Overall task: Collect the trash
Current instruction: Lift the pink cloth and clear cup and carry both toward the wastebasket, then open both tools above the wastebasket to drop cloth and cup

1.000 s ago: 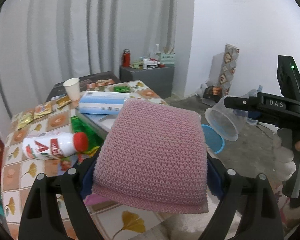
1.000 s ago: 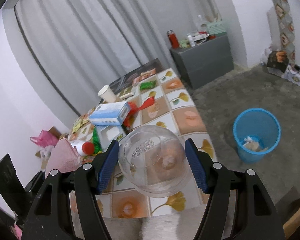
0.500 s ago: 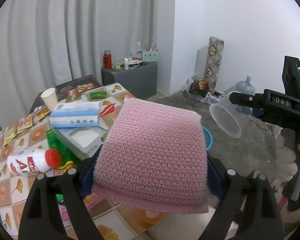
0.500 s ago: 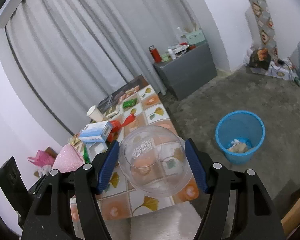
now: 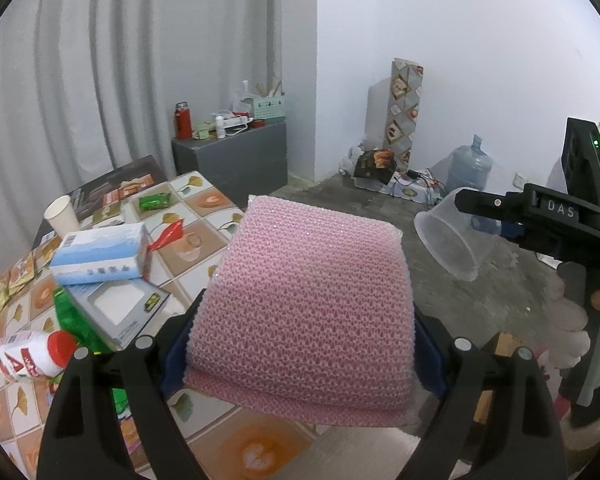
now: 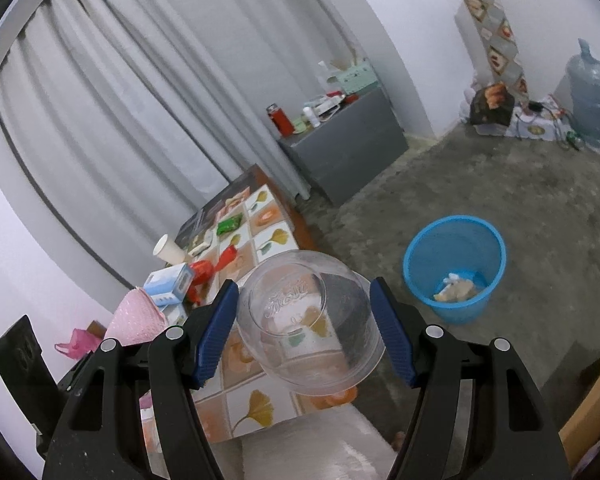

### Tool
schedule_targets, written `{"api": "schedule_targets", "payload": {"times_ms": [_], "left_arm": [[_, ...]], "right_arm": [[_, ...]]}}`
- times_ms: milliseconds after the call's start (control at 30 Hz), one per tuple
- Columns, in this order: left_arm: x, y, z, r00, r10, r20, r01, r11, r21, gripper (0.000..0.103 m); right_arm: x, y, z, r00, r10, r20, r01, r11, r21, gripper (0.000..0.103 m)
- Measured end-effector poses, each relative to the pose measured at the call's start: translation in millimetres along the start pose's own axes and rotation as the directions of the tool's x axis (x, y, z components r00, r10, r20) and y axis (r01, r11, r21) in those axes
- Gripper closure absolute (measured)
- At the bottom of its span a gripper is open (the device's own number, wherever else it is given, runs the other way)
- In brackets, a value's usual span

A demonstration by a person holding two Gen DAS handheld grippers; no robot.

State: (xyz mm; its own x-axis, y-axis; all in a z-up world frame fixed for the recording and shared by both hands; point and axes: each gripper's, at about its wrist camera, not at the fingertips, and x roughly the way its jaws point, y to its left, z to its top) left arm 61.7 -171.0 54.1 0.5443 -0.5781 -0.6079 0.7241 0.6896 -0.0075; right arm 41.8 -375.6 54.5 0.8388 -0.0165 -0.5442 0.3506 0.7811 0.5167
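- Two tools were in use. The left tool was clamped wide on a pink knitted pad, held above the edge of the tiled surface.
- The right tool gripped a clear plastic cup between its blue pads, mouth tilted downward.
- On the surface lay a blue box, a red-capped bottle and a paper cup.
- A blue bin stood on the floor beside the surface, with scraps inside.
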Motion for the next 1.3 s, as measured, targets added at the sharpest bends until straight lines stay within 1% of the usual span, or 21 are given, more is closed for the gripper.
{"api": "schedule_targets", "payload": {"times_ms": [600, 1000, 1100, 1267, 1300], "left_arm": [[46, -30, 17, 0.996, -0.064, -0.059, 0.068, 0.996, 0.060, 0.017], [86, -54, 27, 0.987, -0.113, -0.118, 0.124, 0.988, 0.090, 0.017], [105, -60, 33, 0.975, -0.157, -0.154, 0.168, 0.984, 0.059, 0.017], [143, -73, 43, 0.952, -0.226, -0.207, 0.232, 0.973, 0.003, 0.017], [154, -77, 47, 0.944, -0.244, -0.221, 0.247, 0.969, -0.013, 0.017]], "right_arm": [[4, -50, 6, 0.999, -0.047, -0.002, 0.047, 0.993, 0.109, 0.040], [8, -83, 3, 0.997, -0.079, -0.010, 0.079, 0.980, 0.183, 0.040], [5, -98, 4, 0.995, -0.102, -0.003, 0.100, 0.973, 0.210, 0.040], [-9, -136, 12, 0.984, -0.178, 0.030, 0.162, 0.944, 0.288, 0.040], [-10, -143, 14, 0.981, -0.192, 0.035, 0.172, 0.938, 0.302, 0.040]]}}
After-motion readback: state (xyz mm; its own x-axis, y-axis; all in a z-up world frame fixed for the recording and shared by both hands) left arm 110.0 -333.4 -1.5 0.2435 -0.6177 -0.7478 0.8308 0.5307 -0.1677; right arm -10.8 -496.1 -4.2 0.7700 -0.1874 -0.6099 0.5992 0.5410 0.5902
